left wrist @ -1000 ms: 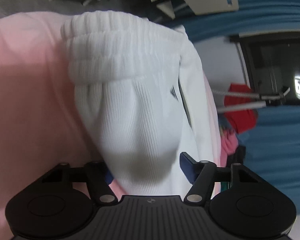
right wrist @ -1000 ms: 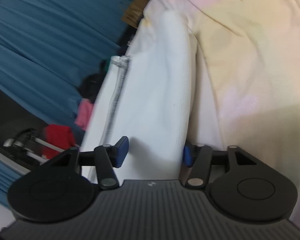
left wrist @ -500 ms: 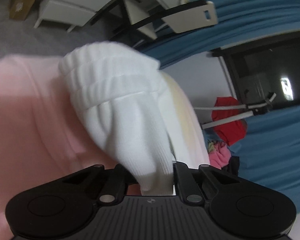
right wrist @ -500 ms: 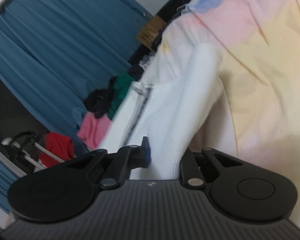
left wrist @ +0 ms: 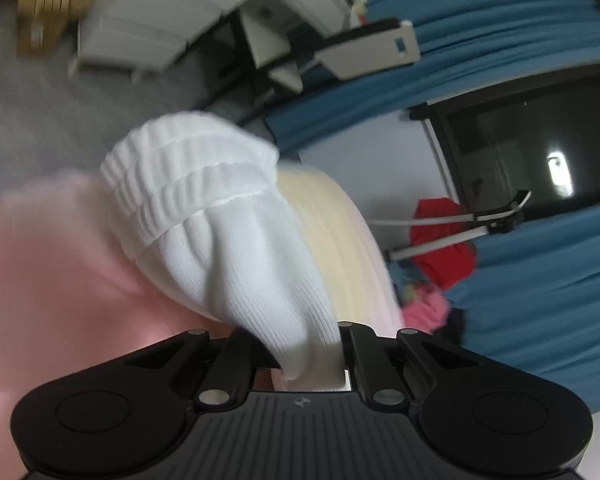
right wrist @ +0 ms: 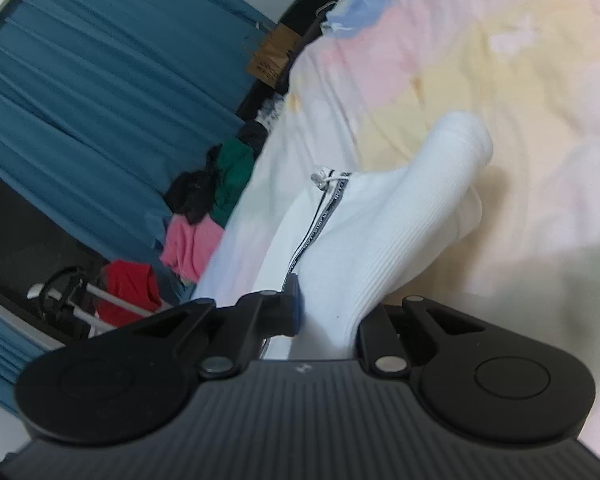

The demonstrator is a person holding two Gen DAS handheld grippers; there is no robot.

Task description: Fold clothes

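Blue curtains [left wrist: 540, 264] hang along the wall of a bedroom, with a dark window [left wrist: 528, 140] between them and a white desk [left wrist: 204, 8] farther back on the grey floor. A pastel blanket [right wrist: 480, 60], pink and yellow with a patch of blue, covers the bed (its surface looks soft and rumpled). Beside the bed, a drying rack [left wrist: 460, 232] carries a red garment [left wrist: 444, 256], and a heap of pink, green and black clothes [right wrist: 208, 208] lies near the curtain.

The white ribbed garment [left wrist: 228, 240] is lifted off the blanket, stretched between the two tools. The left gripper [left wrist: 304, 364] has its fingers pressed together on one bunched end of the knit, close to the thick elastic waistband [left wrist: 180, 184], which curls over above it. The right gripper [right wrist: 326, 320] pinches another fold of the same white fabric, its blue-padded fingers [right wrist: 294, 304] drawn in against the cloth. From there the garment rises away toward a rounded folded end [right wrist: 460, 140]; a printed drawstring band [right wrist: 324, 208] runs along its left edge.
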